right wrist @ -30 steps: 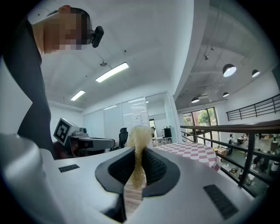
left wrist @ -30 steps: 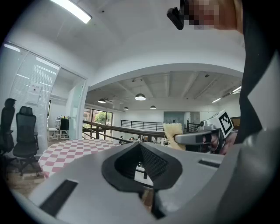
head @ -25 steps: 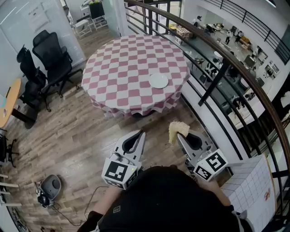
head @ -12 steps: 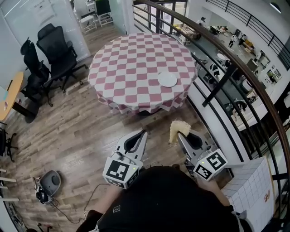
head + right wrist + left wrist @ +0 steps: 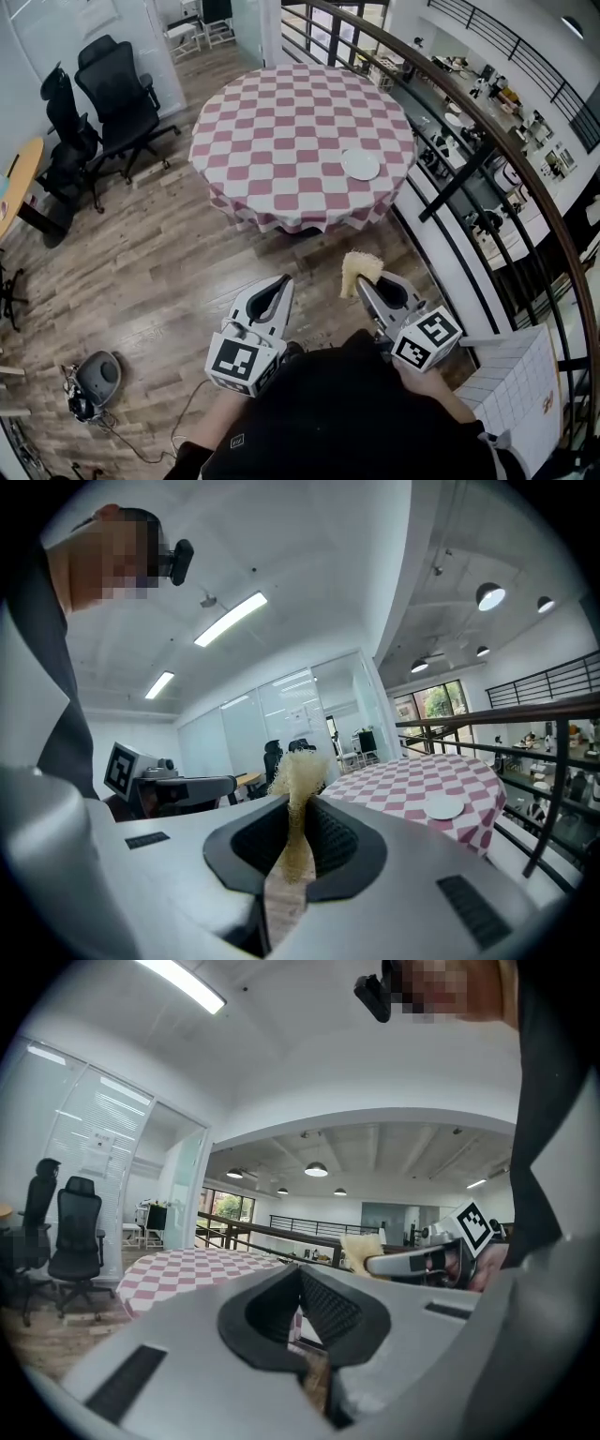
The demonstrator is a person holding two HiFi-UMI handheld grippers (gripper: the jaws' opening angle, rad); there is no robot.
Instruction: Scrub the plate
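Right gripper view looks along your right gripper (image 5: 298, 808). Its grey jaws, lined with black ribbed pads, are clenched on a pale yellow, coarse fibrous scrubbing pad (image 5: 298, 775), whose frayed top fans out above them. Left gripper view shows your left gripper (image 5: 300, 1277) pinched closed on nothing, its ribbed pads meeting at the tips.

Both grippers hang over the wooden plank floor (image 5: 150, 262), well short of the round tabletop (image 5: 281, 122) in its pink-and-white checked cloth. The small round white plate (image 5: 361, 166) lies flat near the tabletop's edge on the side of the dark curved railing (image 5: 487, 141), well apart from the scrubbing pad.

You cannot make out the plate in the left gripper view, while the right gripper view shows it as a thin white disc. In the head view your dark top (image 5: 347, 412) hides most of your arms.
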